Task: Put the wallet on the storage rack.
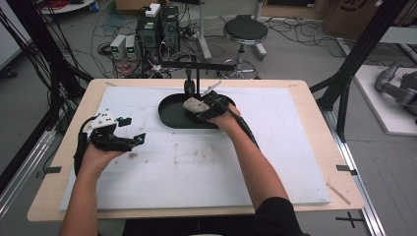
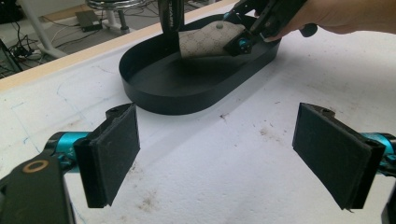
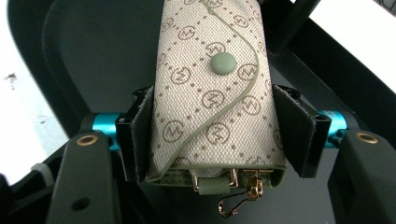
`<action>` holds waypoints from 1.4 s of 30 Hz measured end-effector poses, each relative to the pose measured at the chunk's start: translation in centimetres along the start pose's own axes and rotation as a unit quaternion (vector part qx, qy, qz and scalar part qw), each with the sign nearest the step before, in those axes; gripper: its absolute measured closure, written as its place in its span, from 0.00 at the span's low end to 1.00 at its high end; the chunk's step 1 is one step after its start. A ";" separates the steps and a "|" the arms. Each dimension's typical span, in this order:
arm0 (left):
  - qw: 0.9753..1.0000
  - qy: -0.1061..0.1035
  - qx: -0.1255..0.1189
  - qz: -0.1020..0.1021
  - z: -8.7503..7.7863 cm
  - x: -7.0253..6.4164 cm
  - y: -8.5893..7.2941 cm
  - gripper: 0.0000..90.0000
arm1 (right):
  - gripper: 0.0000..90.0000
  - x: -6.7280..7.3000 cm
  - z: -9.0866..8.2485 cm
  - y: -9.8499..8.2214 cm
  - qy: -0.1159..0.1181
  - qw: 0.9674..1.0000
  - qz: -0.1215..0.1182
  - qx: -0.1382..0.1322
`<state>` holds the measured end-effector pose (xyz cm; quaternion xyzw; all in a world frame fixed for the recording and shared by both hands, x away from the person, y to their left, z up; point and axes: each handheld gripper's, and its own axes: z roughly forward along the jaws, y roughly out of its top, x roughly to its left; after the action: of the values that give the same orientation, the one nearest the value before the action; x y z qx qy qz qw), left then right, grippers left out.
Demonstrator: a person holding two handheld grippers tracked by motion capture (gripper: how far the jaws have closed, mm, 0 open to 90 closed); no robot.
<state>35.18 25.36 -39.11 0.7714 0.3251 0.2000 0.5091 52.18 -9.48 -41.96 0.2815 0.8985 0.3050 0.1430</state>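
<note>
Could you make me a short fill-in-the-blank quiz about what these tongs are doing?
1. The right tongs are shut on a patterned ____ with a green snap button.
2. They hold it over the black oval ____.
3. The left tongs are ____, with nothing between their pads.
4. The white mat lies on a ____ table.

Missing words: pouch; tray; open; wooden

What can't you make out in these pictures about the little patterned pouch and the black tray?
- Whether the pouch touches the tray floor: the high view is too small, the right gripper view looks from above.
- The pouch's underside: hidden by its own body in every view.
- The pouch's far end: cut off by the top edge in the right gripper view.
- The tray's far rim: hidden by the hand and a dark stand in the left gripper view.
</note>
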 end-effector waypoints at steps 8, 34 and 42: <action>1.000 0.000 0.001 0.000 0.0 0.1 0.0 0.17 | 0.40 0.6 1.3 0.6 0.004 0.999 -0.009 0.030; 1.000 -0.006 0.004 -0.002 0.2 -0.1 0.0 0.17 | 0.23 0.4 -3.1 0.9 -0.006 1.000 0.006 0.020; 1.000 -0.012 0.005 -0.001 0.4 -0.4 0.0 0.17 | 0.23 0.1 -6.4 -1.4 -0.016 0.999 0.028 0.001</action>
<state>35.16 24.85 -39.23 0.7763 0.3203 0.1886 0.5092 48.79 -13.32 -37.87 0.3118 0.8882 0.3034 0.1479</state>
